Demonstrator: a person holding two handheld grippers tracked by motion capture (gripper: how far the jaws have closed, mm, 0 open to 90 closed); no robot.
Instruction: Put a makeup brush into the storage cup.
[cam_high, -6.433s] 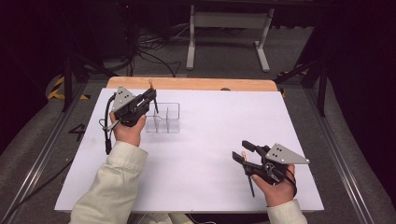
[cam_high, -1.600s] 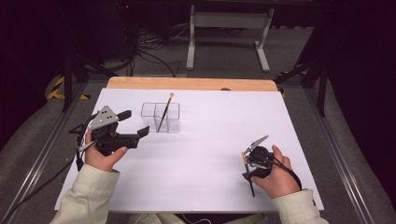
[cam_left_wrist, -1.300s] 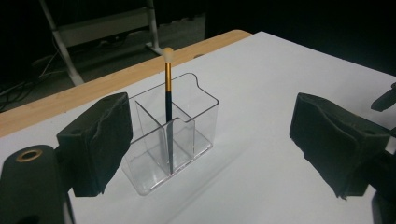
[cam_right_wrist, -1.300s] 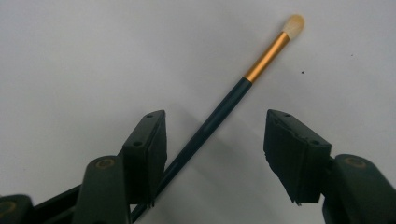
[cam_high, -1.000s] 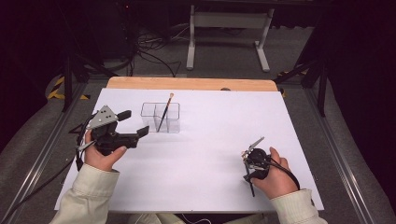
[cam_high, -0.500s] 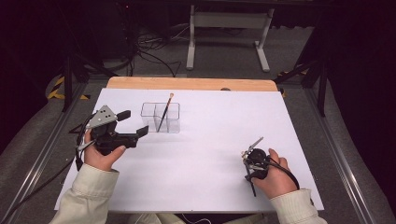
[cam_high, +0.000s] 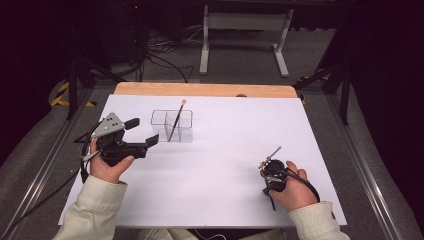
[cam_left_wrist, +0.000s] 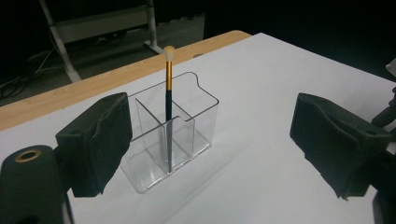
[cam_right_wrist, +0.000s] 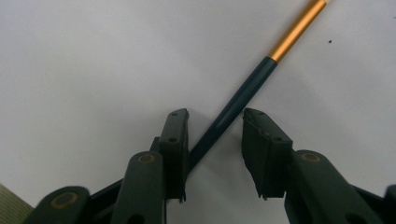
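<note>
A clear divided organizer (cam_high: 186, 132) (cam_left_wrist: 201, 122) stands at the back left of the white table, with a gold-banded brush (cam_high: 176, 122) (cam_left_wrist: 168, 84) leaning upright in it. My left gripper (cam_high: 143, 131) (cam_left_wrist: 211, 120) hovers just left of it, jaws wide open and nothing between them. At the front right, my right gripper (cam_high: 267, 169) (cam_right_wrist: 215, 116) points down over a second dark-handled brush (cam_high: 274, 152) (cam_right_wrist: 252, 84) lying flat. Its jaws have just been closing with the handle between them. The left jaw is against the handle; a gap remains at the right jaw.
A white sheet (cam_high: 225, 130) covers the table, with a wooden strip (cam_high: 205, 90) along its far edge. Beyond it, a metal stand (cam_high: 245, 30) and cables (cam_high: 160, 55) sit on the dark floor. Metal rails (cam_high: 45, 170) run along both table sides.
Six seconds ago my left gripper was at the organizer with the brush; it now sits back to the left, open. Over the last second both hands stay in place.
</note>
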